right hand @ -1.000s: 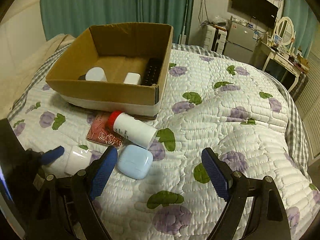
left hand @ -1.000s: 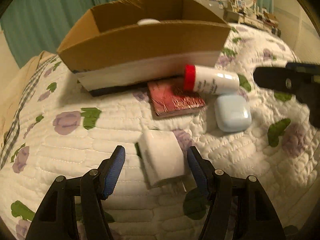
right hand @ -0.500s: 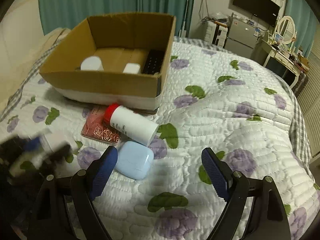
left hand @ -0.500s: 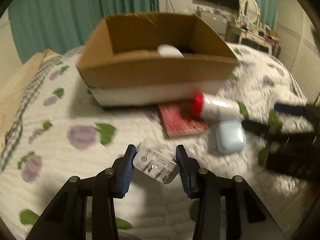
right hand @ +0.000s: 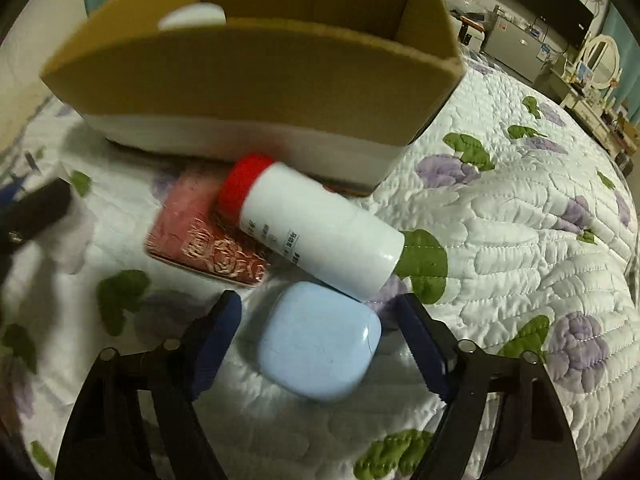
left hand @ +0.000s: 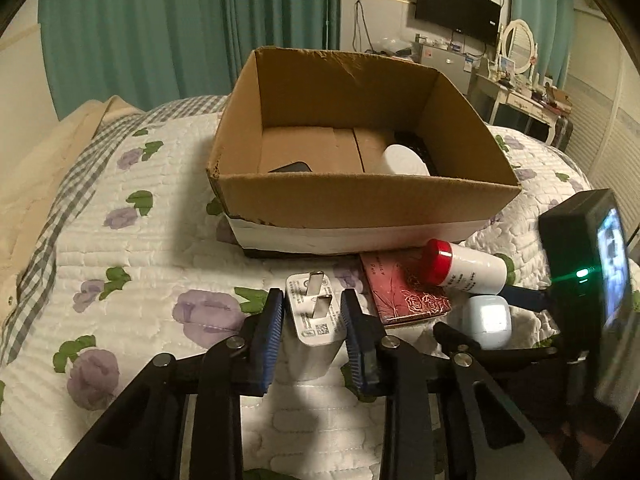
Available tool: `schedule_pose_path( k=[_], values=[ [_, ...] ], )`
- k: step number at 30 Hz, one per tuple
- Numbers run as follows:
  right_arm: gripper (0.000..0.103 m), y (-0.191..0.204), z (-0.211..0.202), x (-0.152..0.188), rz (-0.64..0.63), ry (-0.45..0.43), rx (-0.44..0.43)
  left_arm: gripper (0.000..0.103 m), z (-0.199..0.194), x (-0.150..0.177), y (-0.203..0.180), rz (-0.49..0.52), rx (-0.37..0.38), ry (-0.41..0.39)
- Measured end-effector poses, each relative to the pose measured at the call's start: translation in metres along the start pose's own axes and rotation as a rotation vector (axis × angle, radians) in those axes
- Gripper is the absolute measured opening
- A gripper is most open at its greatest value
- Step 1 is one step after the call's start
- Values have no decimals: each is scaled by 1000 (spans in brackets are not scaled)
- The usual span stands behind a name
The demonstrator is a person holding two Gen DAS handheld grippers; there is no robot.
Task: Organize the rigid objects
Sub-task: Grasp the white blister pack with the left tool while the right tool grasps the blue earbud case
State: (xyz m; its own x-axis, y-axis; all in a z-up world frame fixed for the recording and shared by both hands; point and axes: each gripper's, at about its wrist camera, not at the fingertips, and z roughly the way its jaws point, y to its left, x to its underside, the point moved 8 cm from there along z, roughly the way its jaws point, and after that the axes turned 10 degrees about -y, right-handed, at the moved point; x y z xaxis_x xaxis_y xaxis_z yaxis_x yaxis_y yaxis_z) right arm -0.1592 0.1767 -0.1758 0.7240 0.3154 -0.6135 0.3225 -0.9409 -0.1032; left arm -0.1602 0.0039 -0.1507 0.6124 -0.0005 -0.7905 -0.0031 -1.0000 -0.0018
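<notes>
So far your cardboard box (left hand: 360, 200) on the bed (left hand: 120, 264) already holds a white rounded item (left hand: 404, 160), a dark flat device (left hand: 292, 167) and something black along its far right wall; what that last one is you cannot tell from here. Four things are still outside, all just in front of the box's near wall: the white plug charger (left hand: 314, 312), the red rose-patterned case (right hand: 204, 240), the red-capped white bottle (right hand: 316, 232) lying partly on that case, and the pale blue earbud case (right hand: 320, 340) touching the bottle's base.

Your left gripper (left hand: 314, 320) has just been closing and now clamps the charger by its sides, prongs facing the camera, lifted clear of the quilt and aimed down toward the box front. Your right gripper (right hand: 316, 344) is tilted steeply down with its jaws straddling the earbud case; they have just been narrowing, but the pads still stand off both sides, so nothing is held there yet. By my reckoning the charger goes into the box next.
</notes>
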Motion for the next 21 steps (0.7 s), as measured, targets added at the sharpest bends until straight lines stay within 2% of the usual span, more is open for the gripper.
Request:
schedule_pose_path(
  k=[2,4,11,15,21],
  values=[
    [69,-1,1,-1,0,-6,14,27,1,2,-1,2,3,2],
    [55,-1,-2,-2,-3,-15,15,27,0,3,-2,4,6,2],
    [54,0,-41,-18,-15,-145,26,23,-9,1,-3,1,11,-5],
    [54,-5,-66,-36,-18,-214,19,23,-9,5,-10,-1,48,17],
    [54,-20,-78,-41,24,-239,3,25,1,15,-13,-15,75,45]
  ],
)
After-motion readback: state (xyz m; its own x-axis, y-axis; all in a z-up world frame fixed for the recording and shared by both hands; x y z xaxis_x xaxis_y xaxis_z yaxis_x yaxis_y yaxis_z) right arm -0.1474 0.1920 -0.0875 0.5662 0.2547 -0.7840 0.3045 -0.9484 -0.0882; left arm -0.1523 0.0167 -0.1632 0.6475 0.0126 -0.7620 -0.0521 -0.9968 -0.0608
